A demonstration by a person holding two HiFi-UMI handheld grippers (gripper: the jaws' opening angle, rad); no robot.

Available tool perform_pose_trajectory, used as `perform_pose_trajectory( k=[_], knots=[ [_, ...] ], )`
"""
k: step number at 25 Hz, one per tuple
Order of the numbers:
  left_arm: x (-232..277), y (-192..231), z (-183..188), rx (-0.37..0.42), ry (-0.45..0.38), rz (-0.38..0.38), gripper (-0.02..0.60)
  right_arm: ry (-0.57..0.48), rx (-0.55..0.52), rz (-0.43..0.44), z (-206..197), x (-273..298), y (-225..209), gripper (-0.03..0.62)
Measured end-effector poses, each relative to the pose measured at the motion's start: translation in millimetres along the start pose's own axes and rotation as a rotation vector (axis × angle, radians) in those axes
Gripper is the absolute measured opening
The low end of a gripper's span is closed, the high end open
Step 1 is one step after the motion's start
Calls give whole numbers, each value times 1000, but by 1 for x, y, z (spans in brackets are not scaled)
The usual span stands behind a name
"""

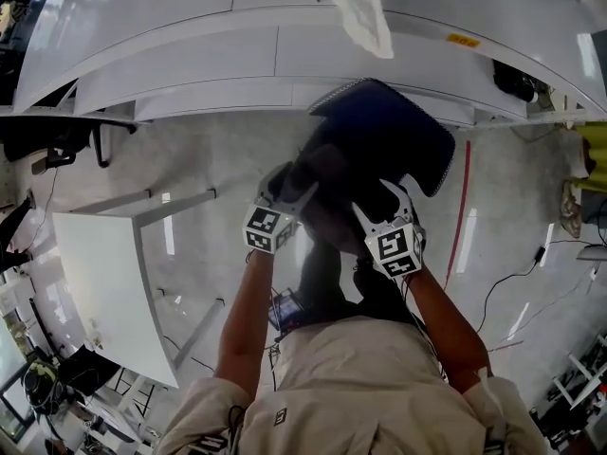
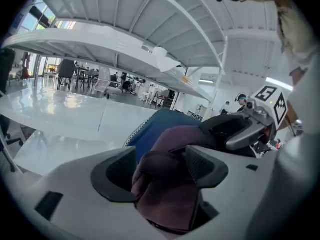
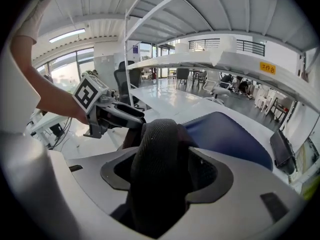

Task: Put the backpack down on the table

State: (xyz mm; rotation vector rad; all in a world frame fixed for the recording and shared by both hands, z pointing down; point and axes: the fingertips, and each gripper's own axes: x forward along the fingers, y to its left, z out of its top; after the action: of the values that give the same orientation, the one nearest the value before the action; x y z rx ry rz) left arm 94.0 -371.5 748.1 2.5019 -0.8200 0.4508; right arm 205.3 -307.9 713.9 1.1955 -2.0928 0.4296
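Note:
The backpack (image 1: 379, 145) is dark blue with a mesh edge and lies just in front of the long white table (image 1: 190, 36); I cannot tell whether it rests on anything. My left gripper (image 1: 289, 183) is at its near left and my right gripper (image 1: 384, 202) at its near right. In the left gripper view a maroon strap (image 2: 170, 194) passes between the open jaws of the left gripper (image 2: 160, 166), with a gap at the left pad. In the right gripper view a black webbing strap (image 3: 157, 154) stands between the open jaws of the right gripper (image 3: 167, 171).
A white cloth (image 1: 360, 8) lies on the long table. A small white table (image 1: 104, 292) stands at my left over the glossy floor. A red floor line (image 1: 463, 207) and cables (image 1: 512, 282) run at the right. A black object (image 1: 517, 83) sits beneath the table's right end.

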Motion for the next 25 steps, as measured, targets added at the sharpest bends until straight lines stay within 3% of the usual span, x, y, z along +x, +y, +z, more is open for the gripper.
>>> perform_pose_trajectory(
  k=[6, 10, 14, 25],
  knots=[
    [14, -5, 0, 20, -23, -26, 266, -15, -89, -125, -4, 4, -17, 239],
    [13, -7, 1, 17, -8, 23, 198, -12, -83, -152, -3, -2, -25, 116],
    [1, -2, -1, 10, 12, 71, 141, -67, -18, -165, 11, -17, -28, 49],
    [-49, -32, 4, 23, -23, 135, 101, -125, 10, -170, 25, -59, -14, 46]
  ],
)
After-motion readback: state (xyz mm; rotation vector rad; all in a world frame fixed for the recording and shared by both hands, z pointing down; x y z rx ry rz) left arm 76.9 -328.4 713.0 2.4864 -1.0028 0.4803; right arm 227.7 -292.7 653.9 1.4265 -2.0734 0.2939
